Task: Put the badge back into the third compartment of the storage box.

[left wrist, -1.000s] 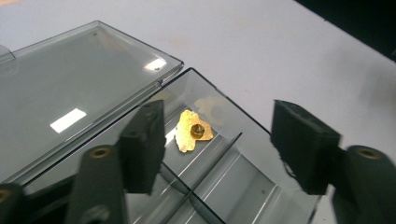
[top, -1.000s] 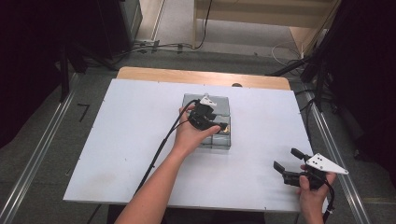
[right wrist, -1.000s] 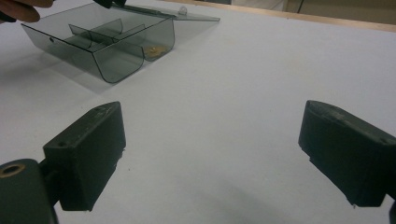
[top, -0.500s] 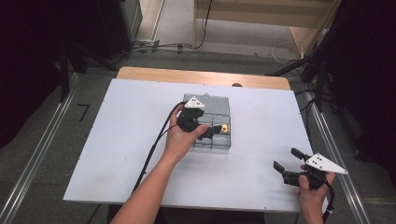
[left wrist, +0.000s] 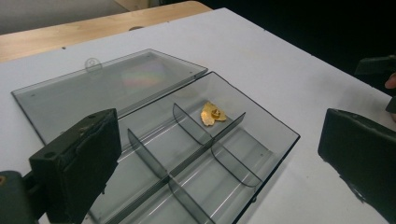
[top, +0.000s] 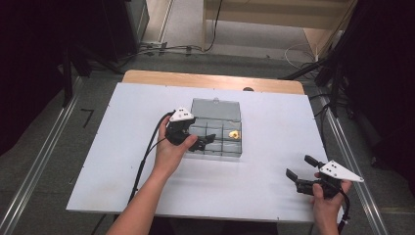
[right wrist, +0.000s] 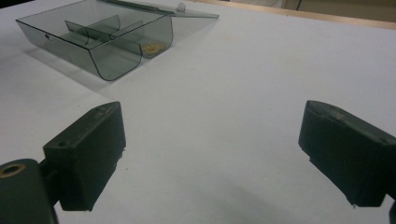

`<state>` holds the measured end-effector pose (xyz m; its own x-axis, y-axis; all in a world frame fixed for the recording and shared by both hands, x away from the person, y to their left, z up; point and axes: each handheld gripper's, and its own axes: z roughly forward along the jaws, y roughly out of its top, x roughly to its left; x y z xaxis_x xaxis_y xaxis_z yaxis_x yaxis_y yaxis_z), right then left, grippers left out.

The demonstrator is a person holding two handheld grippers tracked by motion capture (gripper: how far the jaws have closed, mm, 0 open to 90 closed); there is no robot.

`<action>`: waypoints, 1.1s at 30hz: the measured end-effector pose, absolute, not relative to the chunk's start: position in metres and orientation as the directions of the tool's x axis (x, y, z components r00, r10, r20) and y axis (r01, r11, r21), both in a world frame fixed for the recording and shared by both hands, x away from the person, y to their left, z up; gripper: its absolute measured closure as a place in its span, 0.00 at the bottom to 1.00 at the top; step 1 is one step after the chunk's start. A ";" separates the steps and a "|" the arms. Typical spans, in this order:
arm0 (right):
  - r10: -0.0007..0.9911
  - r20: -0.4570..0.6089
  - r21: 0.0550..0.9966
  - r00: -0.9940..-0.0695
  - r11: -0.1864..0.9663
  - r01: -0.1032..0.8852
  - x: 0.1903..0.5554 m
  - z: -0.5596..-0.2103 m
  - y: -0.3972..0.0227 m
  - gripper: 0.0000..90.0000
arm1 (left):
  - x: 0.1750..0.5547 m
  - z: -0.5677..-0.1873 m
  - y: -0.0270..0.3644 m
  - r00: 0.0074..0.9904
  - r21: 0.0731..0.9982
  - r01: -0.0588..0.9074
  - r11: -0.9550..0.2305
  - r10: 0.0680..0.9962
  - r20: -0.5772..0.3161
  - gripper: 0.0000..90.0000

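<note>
The white matte table (top: 122,161) stood on grey floor (top: 44,147), a wooden strip (top: 210,81) at its far edge. At centre lay a smoky transparent compartment box (top: 218,142), lid (top: 215,110) open flat. A gold piece (top: 235,133) sat in its far-right compartment. The left gripper (top: 204,142), jaws just opened and empty, hovered at the box's left. The right gripper (top: 298,169) was open, near-right.

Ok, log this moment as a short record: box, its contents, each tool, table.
box: clear grey compartment box, lid open and lying flat behind it
contents: one small gold piece in a far compartment; the other compartments look empty
left tool: jaws just opened wide, nothing between them, over the box's left side
right tool: open, empty, near the table's right front corner, apart from the box
table: white board
</note>
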<state>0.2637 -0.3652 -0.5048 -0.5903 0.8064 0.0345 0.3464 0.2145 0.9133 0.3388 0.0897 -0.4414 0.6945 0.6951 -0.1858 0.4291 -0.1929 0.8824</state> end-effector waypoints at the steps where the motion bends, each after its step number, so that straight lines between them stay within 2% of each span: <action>1: 0.807 0.034 0.913 -0.590 0.215 0.346 0.264 -0.505 -0.365 0.07 | 0.337 -0.442 0.092 0.692 0.884 0.427 -0.189 0.697 -0.186 0.00; 17: 0.810 0.027 0.911 -0.586 0.222 0.348 0.264 -0.505 -0.364 0.07 | 0.312 -0.442 0.119 0.678 0.901 0.385 -0.201 0.724 -0.129 0.00; 33: 0.812 0.022 0.909 -0.583 0.227 0.350 0.264 -0.505 -0.363 0.07 | 0.294 -0.451 0.155 0.637 0.915 0.371 -0.160 0.761 -0.125 0.00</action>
<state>0.2644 -0.3632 -0.5051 -0.5831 0.8121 0.0217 0.3502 0.2272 0.9087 0.2936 0.1545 -0.4506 0.6367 0.7609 -0.1251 0.3706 -0.1596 0.9150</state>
